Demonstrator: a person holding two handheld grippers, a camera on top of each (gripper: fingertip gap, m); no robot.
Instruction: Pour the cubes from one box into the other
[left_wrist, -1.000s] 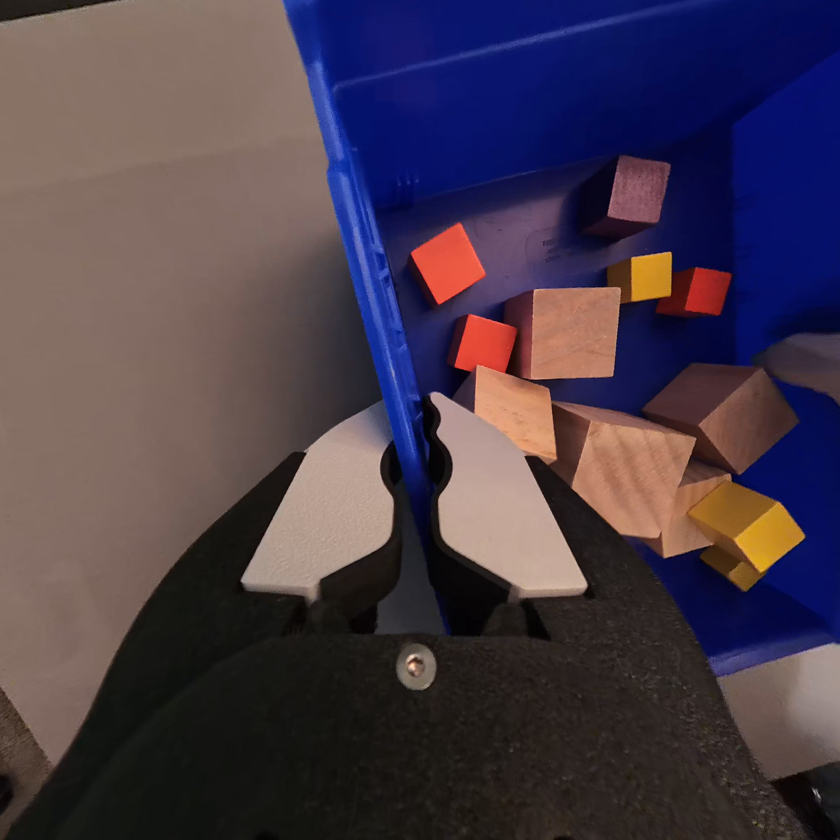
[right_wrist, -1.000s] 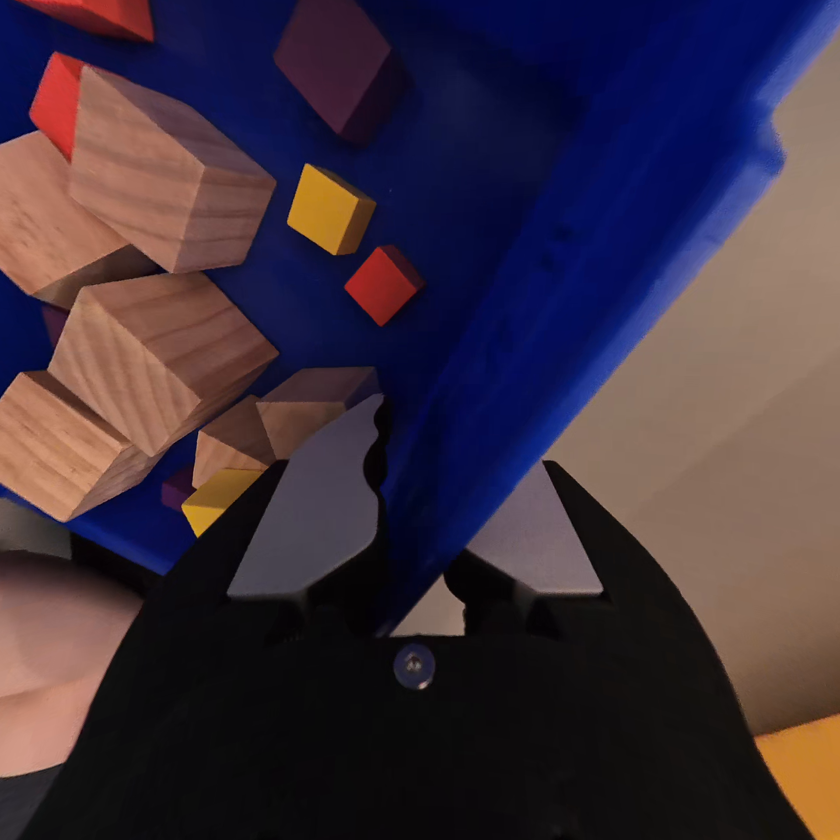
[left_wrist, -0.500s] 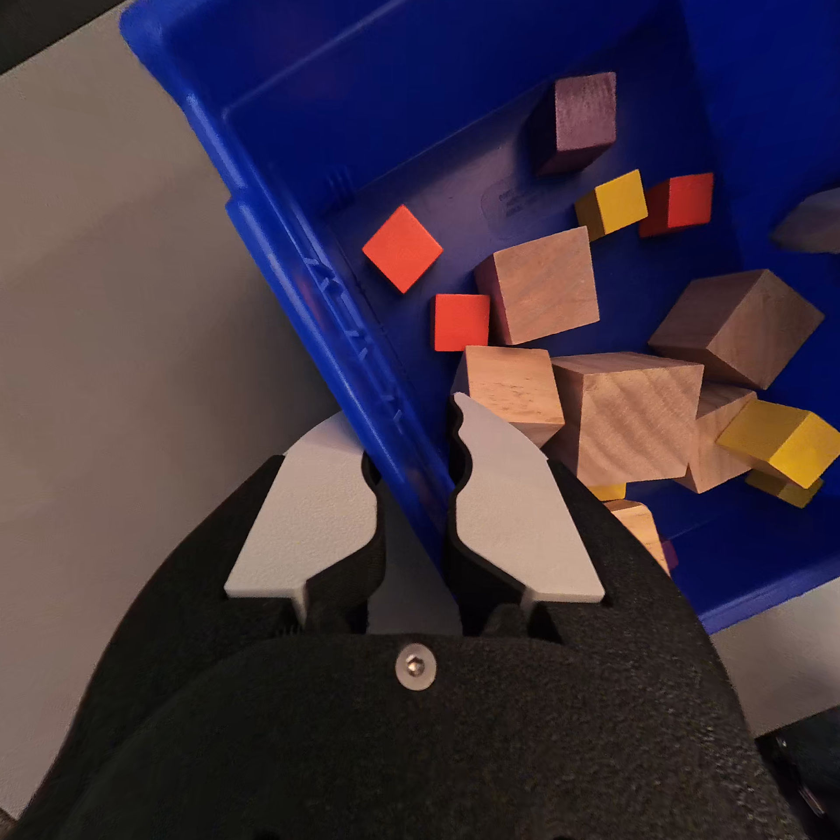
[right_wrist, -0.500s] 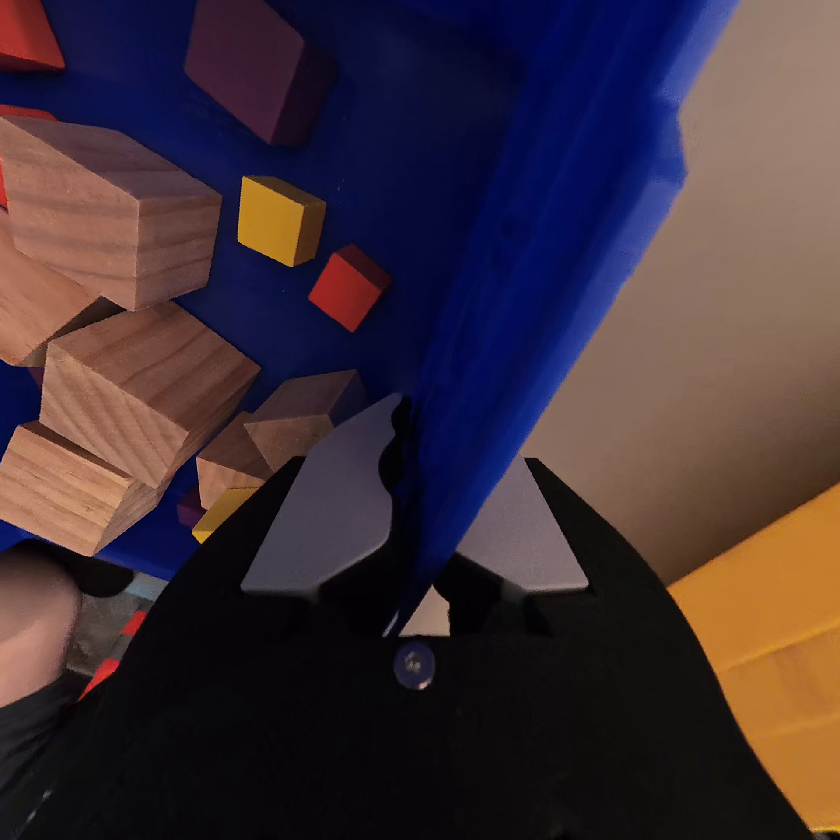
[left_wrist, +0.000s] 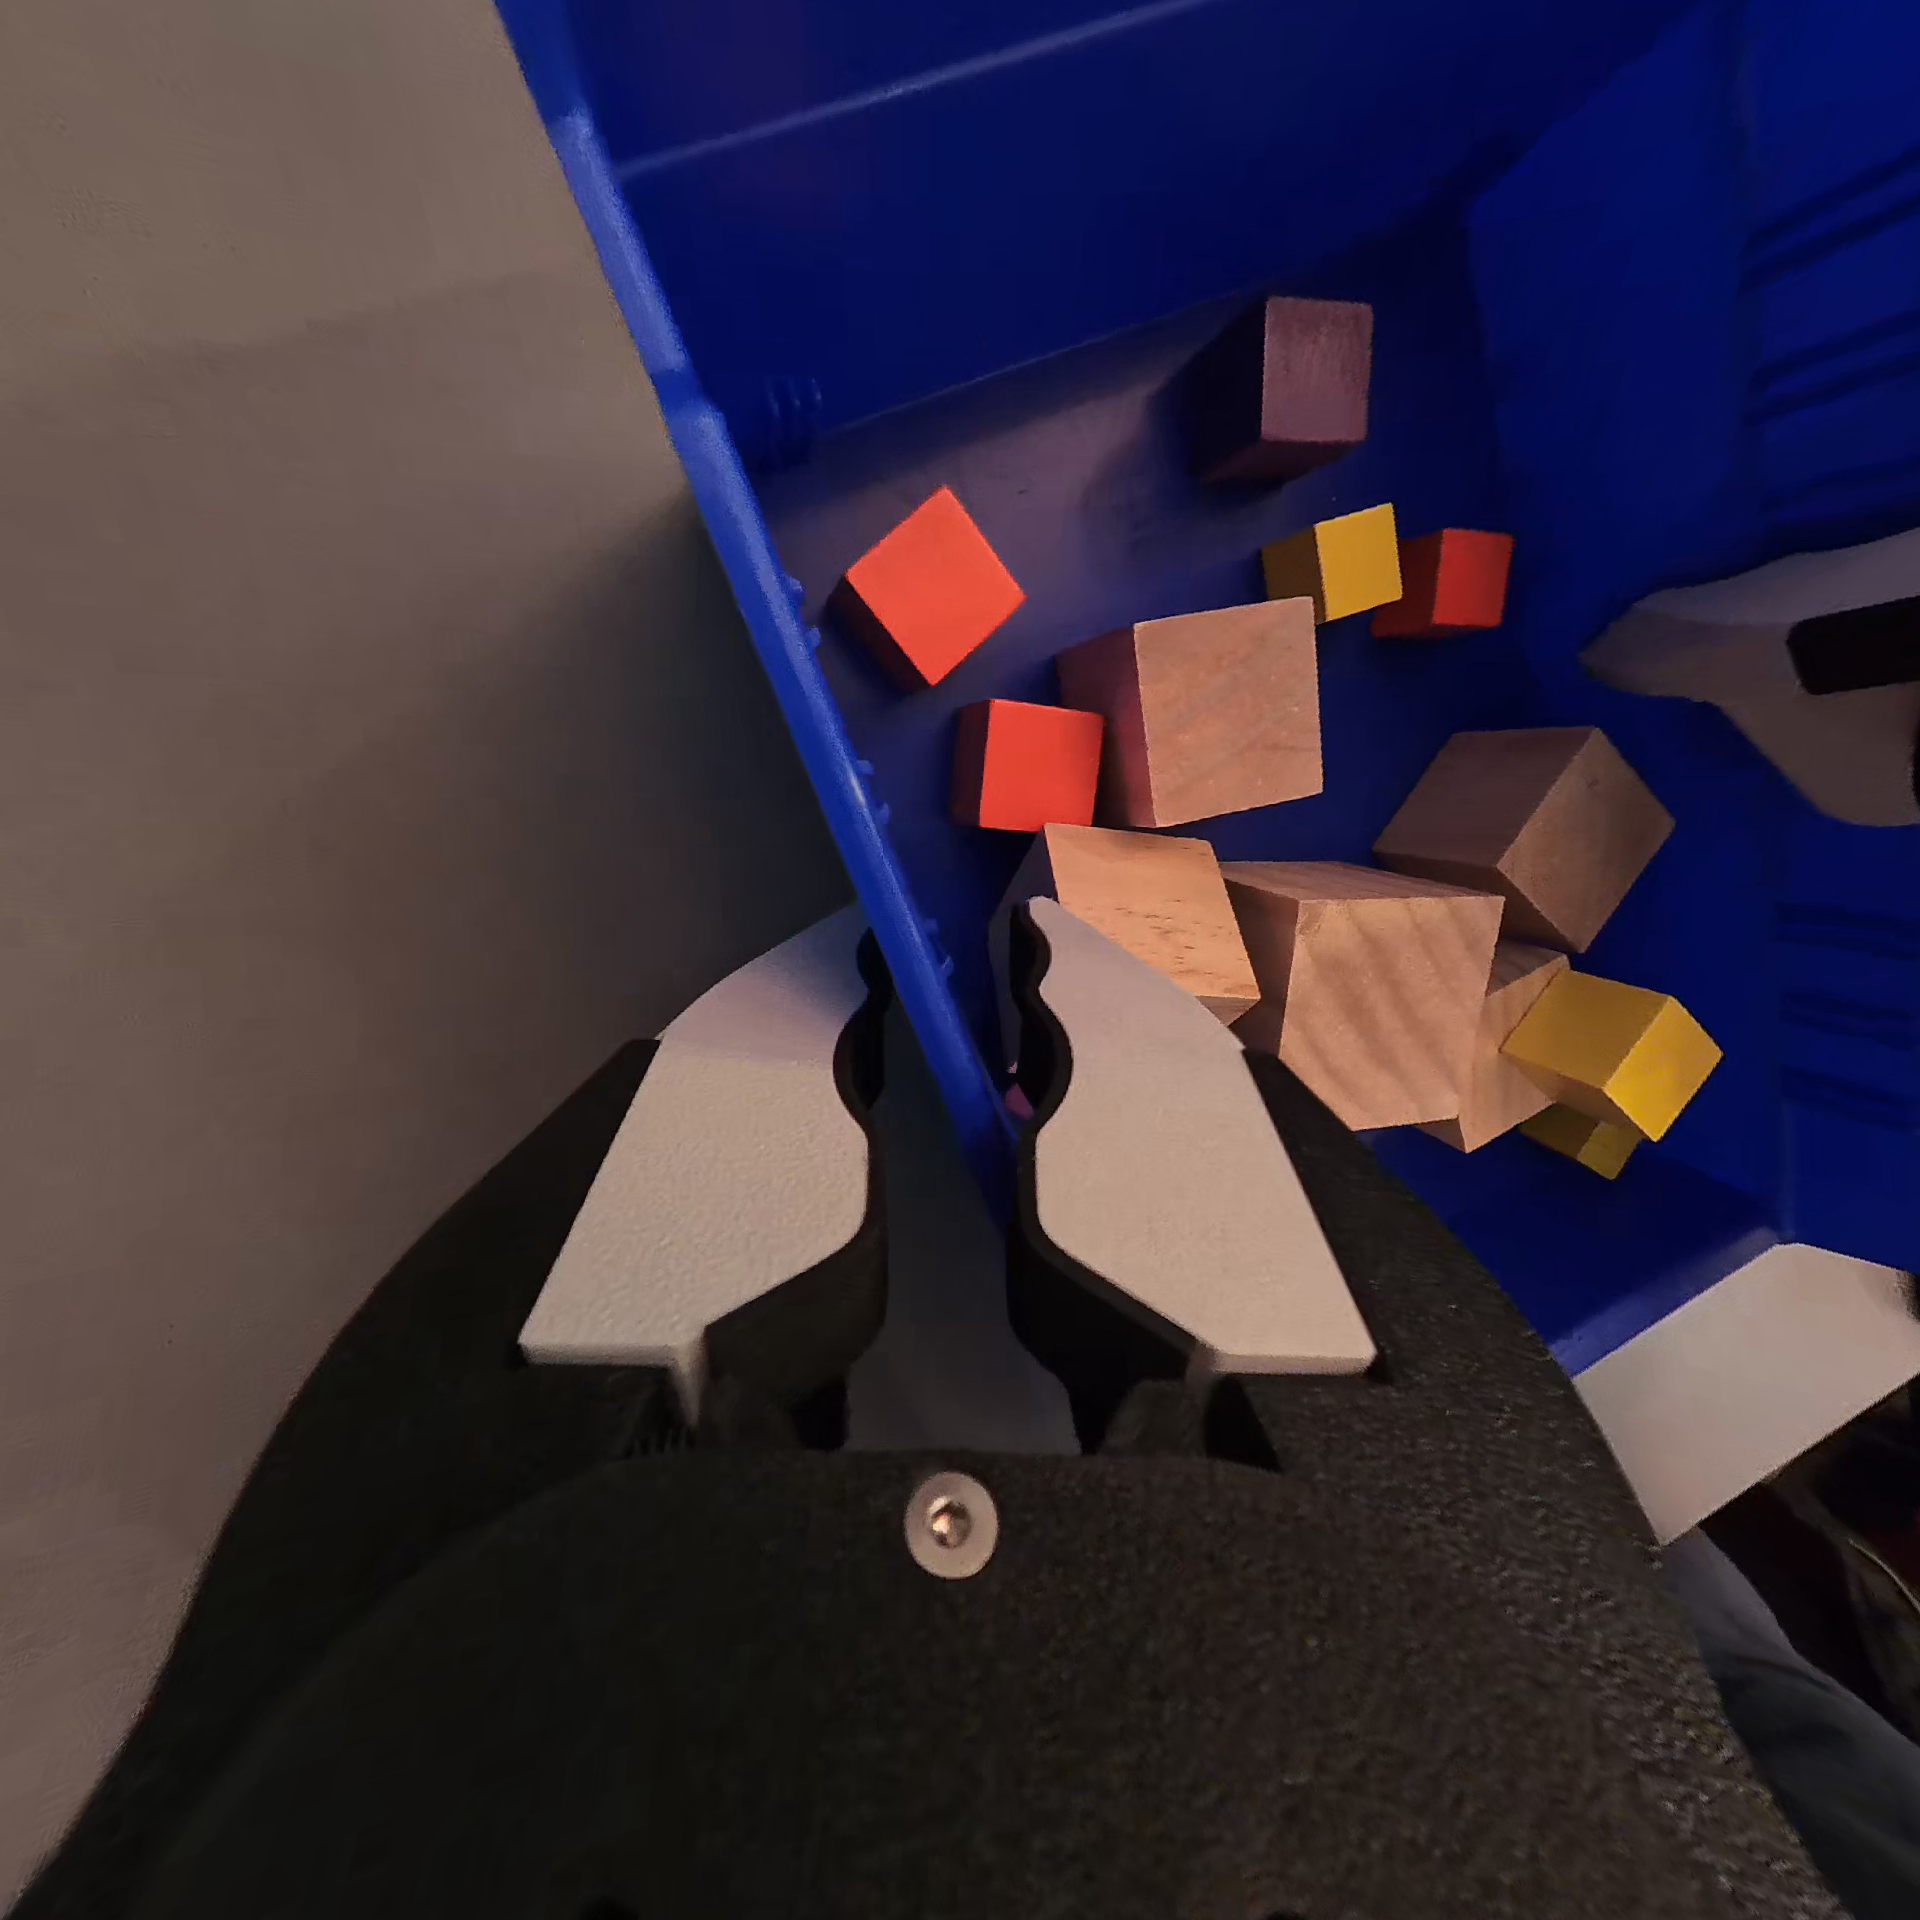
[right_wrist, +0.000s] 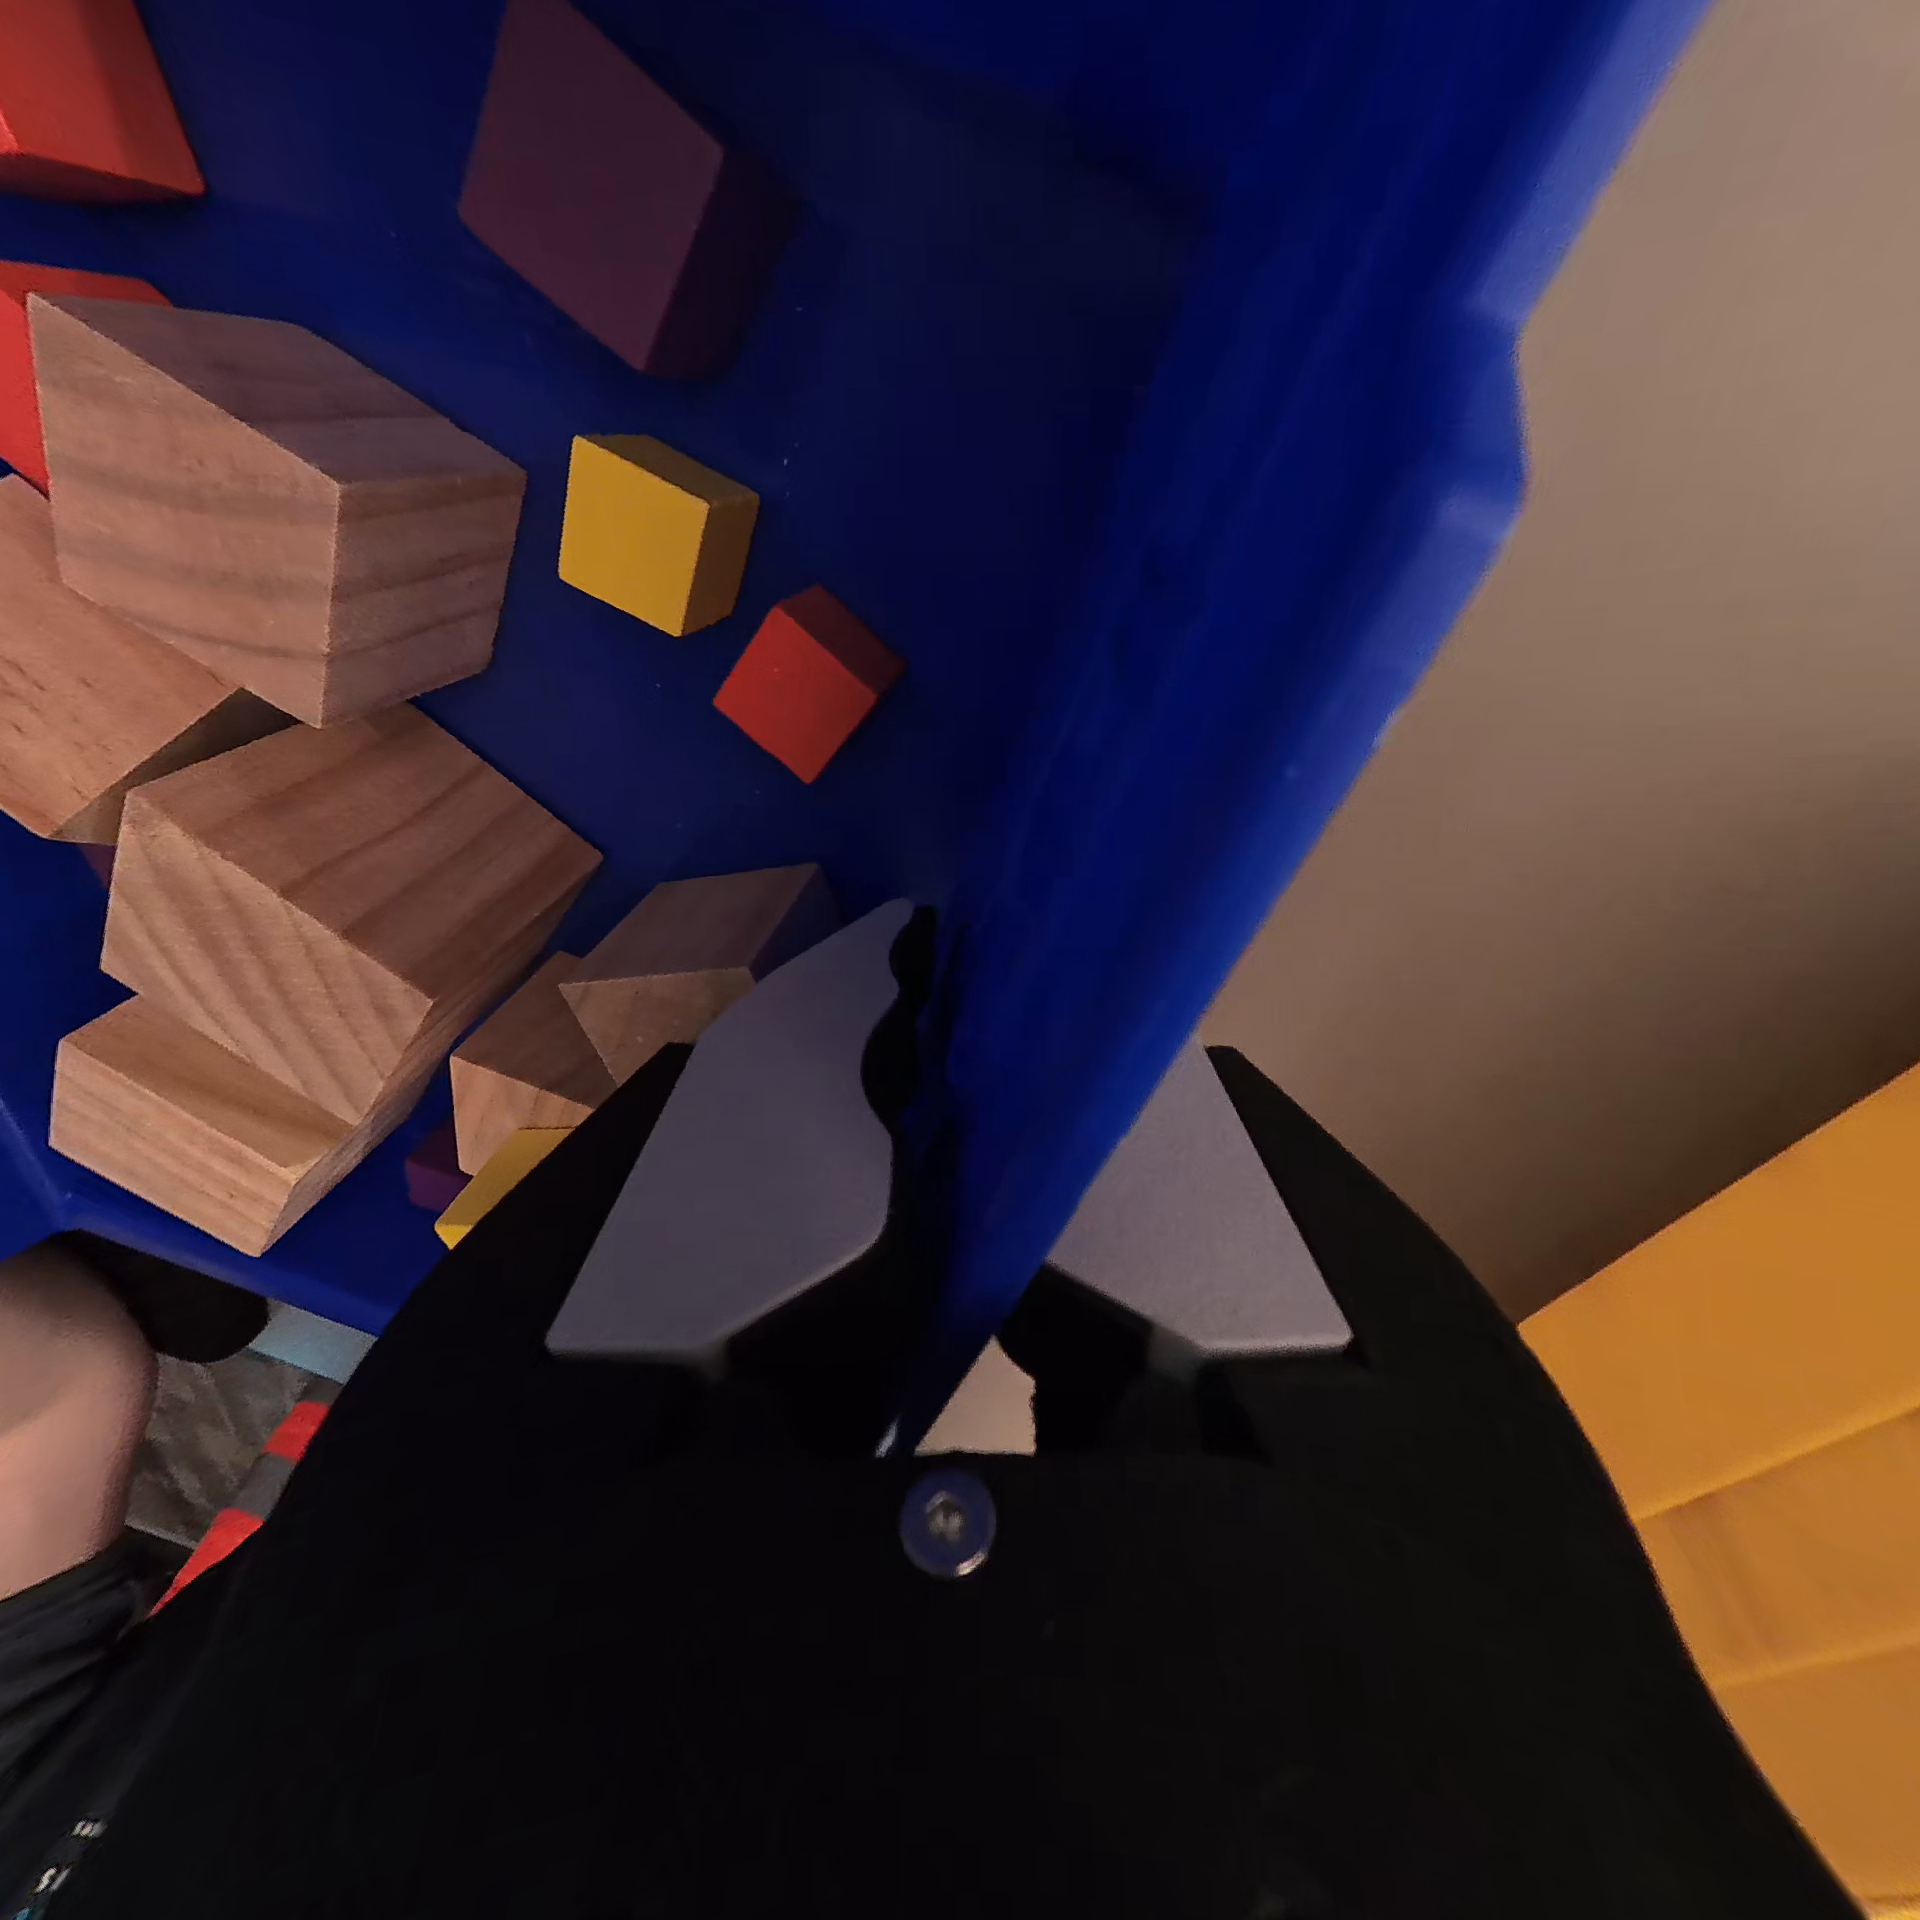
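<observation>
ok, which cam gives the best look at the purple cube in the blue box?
Right wrist view: the purple cube sits close and large, two faces clear, on the floor of the blue box. Left wrist view shows it too, whole but smaller and farther off, near the box's back wall.

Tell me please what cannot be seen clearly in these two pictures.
- Yellow plastic box, right wrist view: cut off by the frame edge and hidden behind the right gripper; its inside is unseen.
- Small purple cube, right wrist view: mostly hidden under wooden cubes.
- Blue plastic box, left wrist view: the top is cut off; the left gripper covers the near wall.
</observation>
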